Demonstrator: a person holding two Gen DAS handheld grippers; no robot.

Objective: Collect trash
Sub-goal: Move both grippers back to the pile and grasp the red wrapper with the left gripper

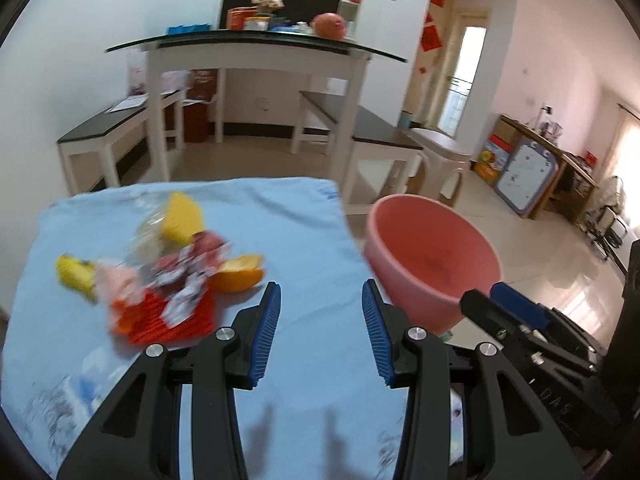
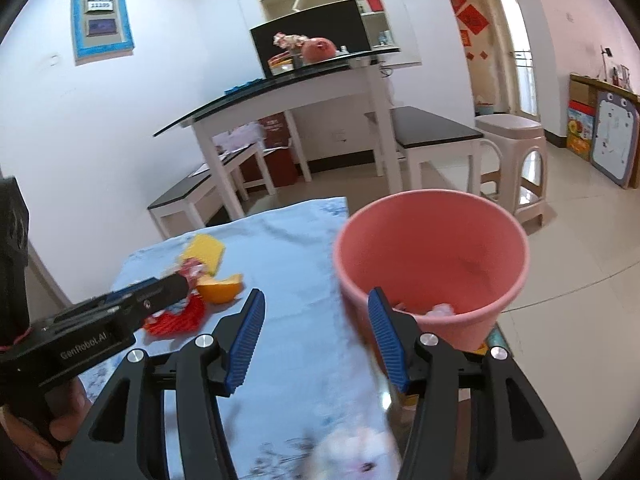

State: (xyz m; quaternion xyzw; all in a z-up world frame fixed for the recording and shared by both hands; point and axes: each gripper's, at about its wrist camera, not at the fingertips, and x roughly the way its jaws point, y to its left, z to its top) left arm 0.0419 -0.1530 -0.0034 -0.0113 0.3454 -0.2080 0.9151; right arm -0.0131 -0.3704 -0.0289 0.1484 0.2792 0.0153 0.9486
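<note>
The left tool hangs over a table covered in a light blue cloth, its blue ribbed fingers standing apart with nothing between them. The right tool sits just to its right, jaws also parted and empty; its right finger overlaps the near wall of a pink bin in the right wrist view, though contact cannot be told.

Ahead and left of the left tool lies a heap of trash on the cloth, blurred: an orange peel nearest the tool, a red net, crumpled printed wrappers, clear plastic film and yellow pieces. In the right wrist view the left tool's tip overlaps this heap, with a hand gripping its handle at the lower left.

The pink bin stands off the table's right edge, upright, mouth open. A few pale scraps lie at its bottom. At the near edge of the right wrist view a blurred pale object rests on the cloth.

Beyond the table are a white dining table with a dark glass top, benches, a plastic stool and a tiled floor.
</note>
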